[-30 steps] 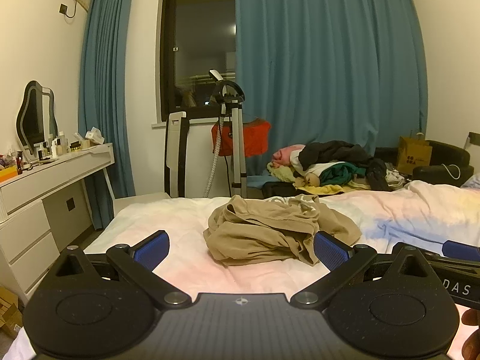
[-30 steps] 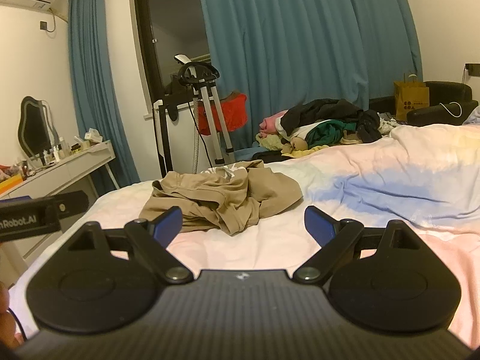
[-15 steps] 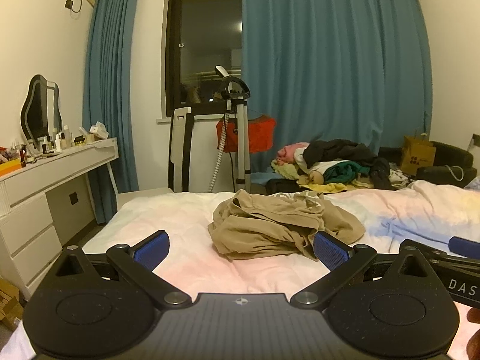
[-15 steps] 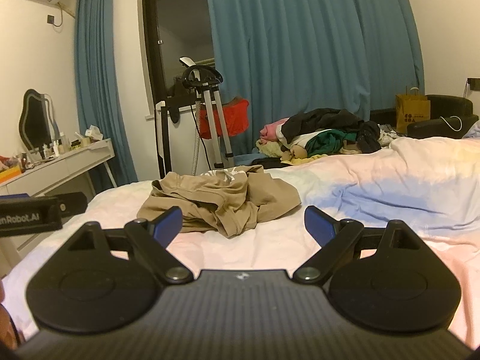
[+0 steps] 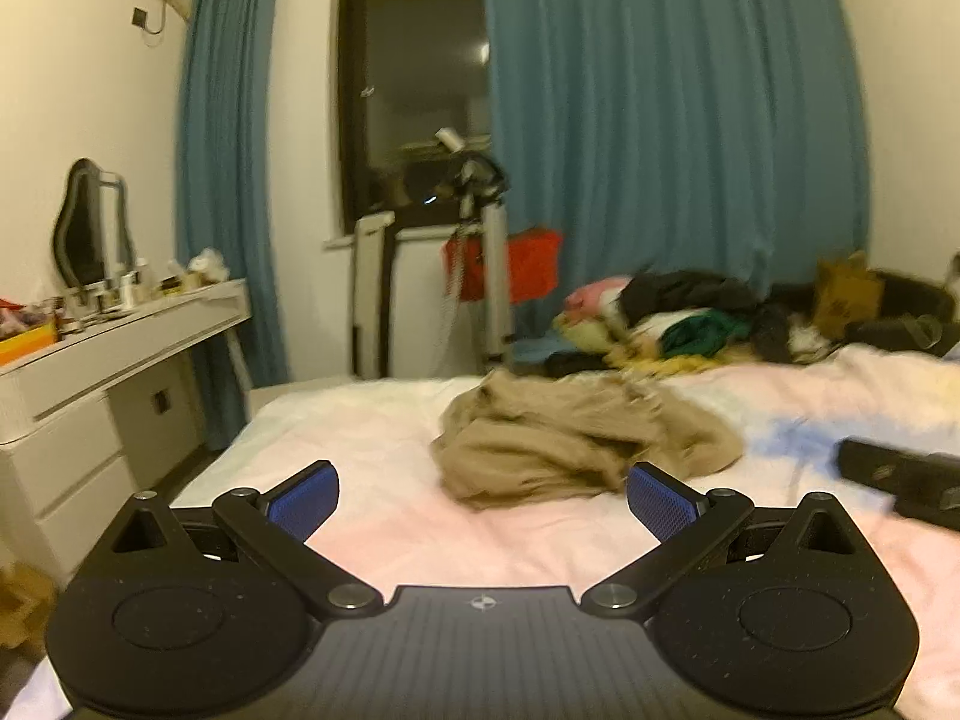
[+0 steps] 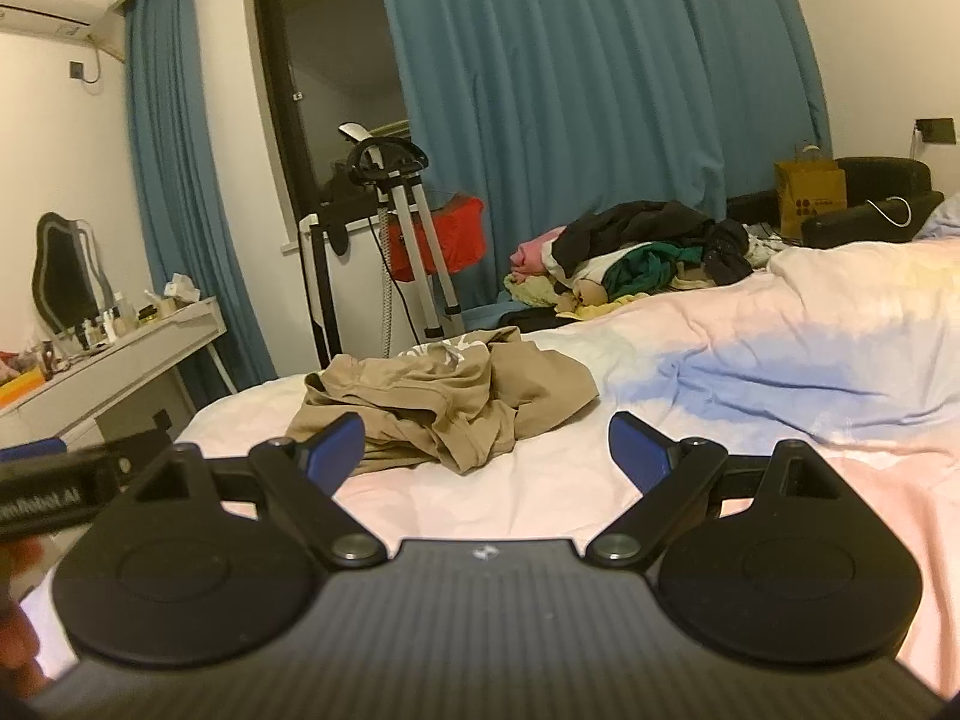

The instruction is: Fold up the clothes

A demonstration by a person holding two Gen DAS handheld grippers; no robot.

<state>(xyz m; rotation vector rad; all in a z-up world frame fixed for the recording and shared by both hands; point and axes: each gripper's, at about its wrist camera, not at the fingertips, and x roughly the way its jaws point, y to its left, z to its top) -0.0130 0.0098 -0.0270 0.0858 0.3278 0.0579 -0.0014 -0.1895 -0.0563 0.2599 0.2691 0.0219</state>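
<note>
A crumpled tan garment (image 5: 576, 438) lies in a heap on the bed (image 5: 384, 420), also seen in the right wrist view as the tan garment (image 6: 444, 402). My left gripper (image 5: 480, 495) is open above the pink sheet, short of the heap, nothing between its blue pads. My right gripper (image 6: 486, 447) is open too, its left pad (image 6: 336, 447) in front of the heap's near edge, not touching it. The right gripper's body (image 5: 900, 474) shows at the left view's right edge, and the left gripper's body (image 6: 48, 480) at the right view's left edge.
A pile of mixed clothes (image 6: 636, 252) lies past the bed's far side. A garment steamer stand (image 6: 408, 240) and a red item stand by the window. A white dresser (image 5: 90, 396) with a mirror and bottles is at the left. Blue curtains (image 6: 600, 90) hang behind.
Both grippers have risen and tilted up; the room view has shifted and the left view is motion-blurred. The tan garment lies as before. Both grippers stay open.
</note>
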